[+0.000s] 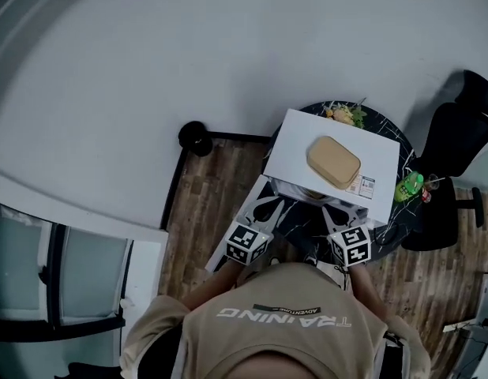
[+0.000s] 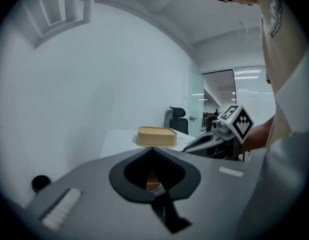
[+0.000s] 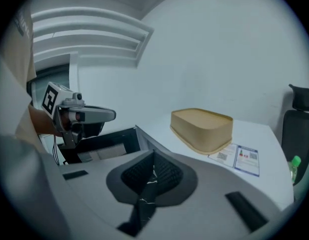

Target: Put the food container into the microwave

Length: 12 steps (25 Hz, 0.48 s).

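A tan, lidded food container [image 1: 334,162] rests on top of the white microwave [image 1: 299,144], towards its right front. In the left gripper view the container [image 2: 156,136] is straight ahead beyond the jaws; in the right gripper view the container [image 3: 203,127] lies ahead to the right. My left gripper [image 1: 269,204] and right gripper [image 1: 333,211] hover side by side before the microwave's front, both shut and holding nothing. The left gripper [image 2: 153,149] and the right gripper [image 3: 153,153] each show jaw tips meeting. The microwave door [image 3: 108,141] appears to be swung open at the left.
The microwave stands on a round dark marble table [image 1: 386,125]. A green bottle [image 1: 409,186] sits at the table's right edge, with a black office chair [image 1: 457,140] beyond it. A printed label [image 3: 247,160] lies on the microwave top. A black round object [image 1: 195,136] sits on the floor.
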Each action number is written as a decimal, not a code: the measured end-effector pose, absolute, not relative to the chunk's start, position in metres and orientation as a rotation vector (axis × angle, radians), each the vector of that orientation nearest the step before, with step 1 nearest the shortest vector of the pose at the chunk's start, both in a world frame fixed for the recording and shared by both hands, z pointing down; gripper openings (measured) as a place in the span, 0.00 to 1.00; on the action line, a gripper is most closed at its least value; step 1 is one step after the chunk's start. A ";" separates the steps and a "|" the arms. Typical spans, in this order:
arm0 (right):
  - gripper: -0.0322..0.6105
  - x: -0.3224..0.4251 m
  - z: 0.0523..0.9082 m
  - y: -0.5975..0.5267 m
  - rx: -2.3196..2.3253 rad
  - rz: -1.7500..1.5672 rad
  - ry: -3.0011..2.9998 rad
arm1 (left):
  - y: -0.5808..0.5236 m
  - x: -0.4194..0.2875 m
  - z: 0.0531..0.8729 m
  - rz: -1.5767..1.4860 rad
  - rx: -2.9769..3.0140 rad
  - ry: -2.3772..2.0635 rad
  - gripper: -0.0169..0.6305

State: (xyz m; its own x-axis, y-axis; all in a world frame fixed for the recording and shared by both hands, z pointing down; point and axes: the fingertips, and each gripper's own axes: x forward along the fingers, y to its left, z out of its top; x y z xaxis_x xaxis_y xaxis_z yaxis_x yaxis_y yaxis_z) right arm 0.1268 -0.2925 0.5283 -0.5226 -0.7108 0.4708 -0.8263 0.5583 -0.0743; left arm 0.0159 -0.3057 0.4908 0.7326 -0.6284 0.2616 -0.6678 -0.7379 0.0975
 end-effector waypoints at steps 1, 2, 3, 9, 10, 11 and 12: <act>0.07 0.125 0.524 -0.294 1.247 0.406 -2.420 | -0.307 0.012 0.488 0.303 2.746 -1.054 0.03; 0.07 0.123 0.520 -0.296 1.246 0.395 -2.434 | -0.309 0.008 0.485 0.293 2.743 -1.067 0.03; 0.07 0.121 0.515 -0.298 1.247 0.374 -2.447 | -0.311 0.005 0.483 0.284 2.742 -1.077 0.03; 0.07 0.110 0.496 -0.312 1.275 0.280 -2.483 | -0.322 -0.009 0.474 0.243 2.744 -1.119 0.03; 0.07 0.110 0.493 -0.314 1.281 0.276 -2.487 | -0.324 -0.010 0.472 0.234 2.745 -1.128 0.03; 0.07 0.110 0.489 -0.316 1.291 0.276 -2.491 | -0.326 -0.011 0.469 0.223 2.747 -1.136 0.03; 0.07 0.111 0.485 -0.319 1.304 0.276 -2.496 | -0.328 -0.011 0.466 0.211 2.749 -1.144 0.03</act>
State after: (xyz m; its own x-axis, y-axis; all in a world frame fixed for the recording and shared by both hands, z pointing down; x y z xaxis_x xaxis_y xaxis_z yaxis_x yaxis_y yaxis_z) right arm 0.1111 -0.3191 0.4854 -0.5375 -0.7634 0.3583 -0.8232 0.5672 -0.0265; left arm -0.0114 -0.3284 0.4657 0.6979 -0.6907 0.1893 -0.7128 -0.6957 0.0895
